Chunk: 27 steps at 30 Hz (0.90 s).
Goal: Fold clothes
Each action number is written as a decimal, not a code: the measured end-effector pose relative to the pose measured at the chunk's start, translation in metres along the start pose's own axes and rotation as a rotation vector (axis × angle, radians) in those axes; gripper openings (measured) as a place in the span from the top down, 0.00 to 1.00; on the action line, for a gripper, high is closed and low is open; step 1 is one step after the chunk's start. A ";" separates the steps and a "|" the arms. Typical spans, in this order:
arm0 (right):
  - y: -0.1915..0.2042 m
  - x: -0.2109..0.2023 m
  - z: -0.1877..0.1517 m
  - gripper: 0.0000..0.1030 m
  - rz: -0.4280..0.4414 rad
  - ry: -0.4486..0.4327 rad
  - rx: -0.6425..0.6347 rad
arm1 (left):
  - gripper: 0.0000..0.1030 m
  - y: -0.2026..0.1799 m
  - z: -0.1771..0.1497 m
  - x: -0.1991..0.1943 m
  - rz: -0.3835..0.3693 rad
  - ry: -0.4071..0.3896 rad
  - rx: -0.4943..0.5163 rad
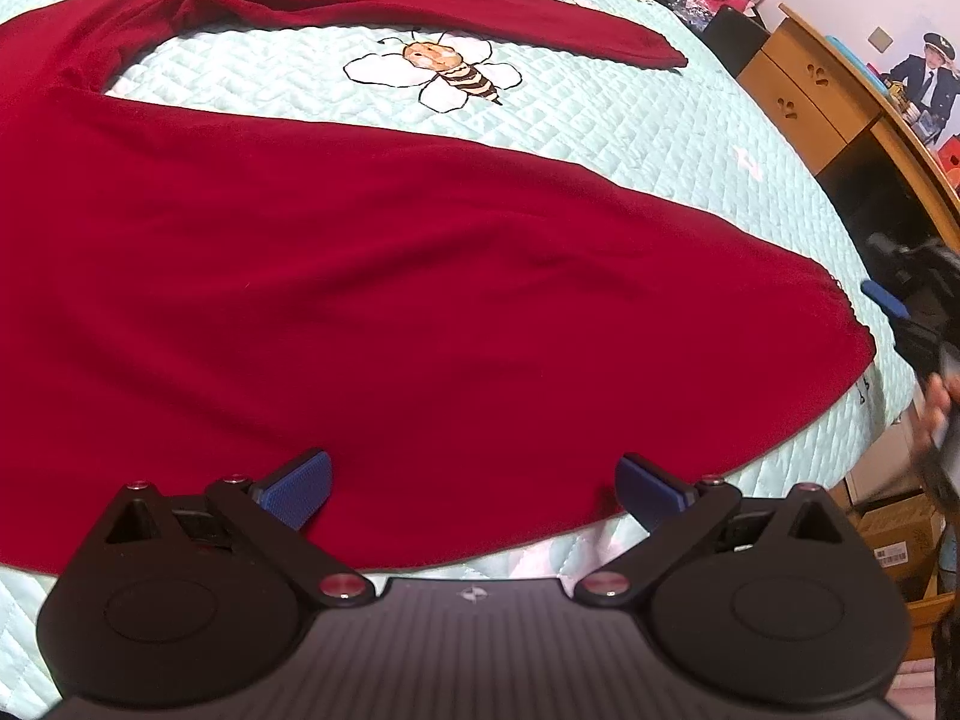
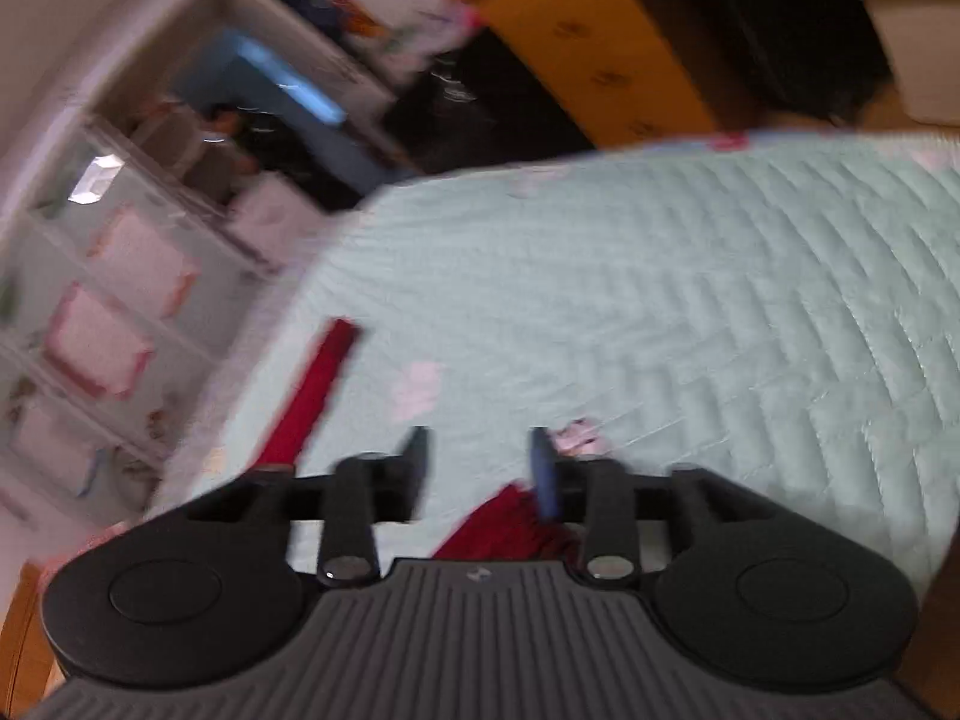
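A dark red long-sleeved garment (image 1: 336,300) lies spread flat on a mint quilted bed cover (image 1: 630,120), one sleeve (image 1: 420,6) stretched along the far side. My left gripper (image 1: 474,489) hovers open over the garment's near hem, blue pads wide apart and nothing between them. At the bed's right edge my right gripper (image 1: 912,312) shows blurred in a person's hand (image 1: 936,408). In the blurred right wrist view that gripper (image 2: 480,462) is open above the bed cover (image 2: 690,300). A red fold (image 2: 510,531) lies just under its right finger, and a red strip (image 2: 312,396) runs to the left.
A bee print (image 1: 444,69) marks the cover between sleeve and body. Wooden drawers (image 1: 798,90) and a cardboard box (image 1: 900,534) stand right of the bed. White shelves (image 2: 120,276), an orange cabinet (image 2: 600,42) and a white bin (image 2: 918,30) lie beyond the bed.
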State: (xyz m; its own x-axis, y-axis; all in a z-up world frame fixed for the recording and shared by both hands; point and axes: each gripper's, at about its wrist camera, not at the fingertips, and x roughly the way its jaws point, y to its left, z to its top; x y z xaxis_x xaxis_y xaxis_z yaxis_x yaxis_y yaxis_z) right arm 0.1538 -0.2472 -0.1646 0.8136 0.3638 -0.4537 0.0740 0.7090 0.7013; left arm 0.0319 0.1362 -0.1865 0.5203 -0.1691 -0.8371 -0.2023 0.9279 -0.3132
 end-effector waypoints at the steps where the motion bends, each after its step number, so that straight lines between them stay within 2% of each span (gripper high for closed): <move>1: 0.002 -0.003 -0.006 0.39 0.027 0.040 -0.019 | 0.00 0.000 0.000 0.000 -0.002 -0.002 -0.001; 3: -0.007 0.004 -0.017 0.40 0.015 0.125 -0.010 | 0.00 0.002 -0.001 -0.001 -0.011 -0.007 -0.011; 5: -0.029 0.006 -0.018 0.77 -0.031 0.123 0.061 | 0.00 0.005 -0.001 -0.002 -0.025 -0.014 -0.029; 6: -0.040 0.006 -0.017 1.00 -0.053 0.111 0.101 | 0.00 0.006 -0.001 -0.003 -0.032 -0.017 -0.039; 8: -0.043 -0.001 -0.016 0.96 -0.063 0.065 0.137 | 0.00 0.009 -0.001 -0.005 -0.047 -0.023 -0.059; 9: -0.033 -0.010 -0.016 0.88 -0.074 0.037 0.094 | 0.00 0.011 -0.001 -0.005 -0.055 -0.027 -0.070; 10: -0.022 -0.019 -0.017 0.73 -0.069 0.013 0.038 | 0.00 0.012 -0.001 -0.006 -0.062 -0.032 -0.081; 11: -0.013 -0.028 -0.018 0.66 -0.047 0.000 0.002 | 0.00 0.013 -0.001 -0.007 -0.067 -0.036 -0.093; 12: -0.006 -0.033 -0.017 0.51 -0.019 -0.005 -0.018 | 0.00 0.014 -0.002 -0.008 -0.071 -0.039 -0.101; 13: 0.000 -0.036 -0.017 0.43 0.002 0.000 -0.025 | 0.00 0.015 -0.003 -0.010 -0.074 -0.040 -0.105; 15: -0.009 -0.027 -0.019 0.43 -0.024 0.055 0.017 | 0.00 0.017 -0.005 -0.014 -0.079 -0.043 -0.114; 16: -0.020 -0.023 -0.020 0.55 -0.060 0.088 0.047 | 0.00 0.018 -0.006 -0.017 -0.082 -0.044 -0.118; 18: -0.037 -0.021 -0.021 0.74 -0.084 0.090 0.111 | 0.00 0.020 -0.008 -0.021 -0.088 -0.047 -0.126; 19: -0.039 -0.023 -0.020 0.74 -0.092 0.078 0.126 | 0.01 0.021 -0.009 -0.023 -0.091 -0.048 -0.131; 21: -0.022 -0.031 -0.023 0.72 -0.130 0.046 0.069 | 0.06 0.026 -0.010 -0.029 -0.100 -0.054 -0.160; 23: -0.002 -0.041 -0.027 0.58 -0.167 0.011 -0.008 | 0.10 0.034 -0.010 -0.038 -0.113 -0.073 -0.192; 24: 0.010 -0.046 -0.030 0.49 -0.157 0.000 -0.053 | 0.12 0.037 -0.009 -0.043 -0.116 -0.089 -0.200; 27: 0.058 -0.051 -0.050 0.45 -0.062 0.055 -0.201 | 0.12 0.044 -0.002 -0.060 -0.096 -0.159 -0.210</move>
State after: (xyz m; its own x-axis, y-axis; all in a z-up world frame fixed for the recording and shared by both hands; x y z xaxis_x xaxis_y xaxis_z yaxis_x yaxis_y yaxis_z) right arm 0.0882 -0.1947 -0.1287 0.7776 0.3445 -0.5259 0.0021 0.8351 0.5501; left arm -0.0101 0.1864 -0.1514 0.6653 -0.1833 -0.7237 -0.3050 0.8180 -0.4876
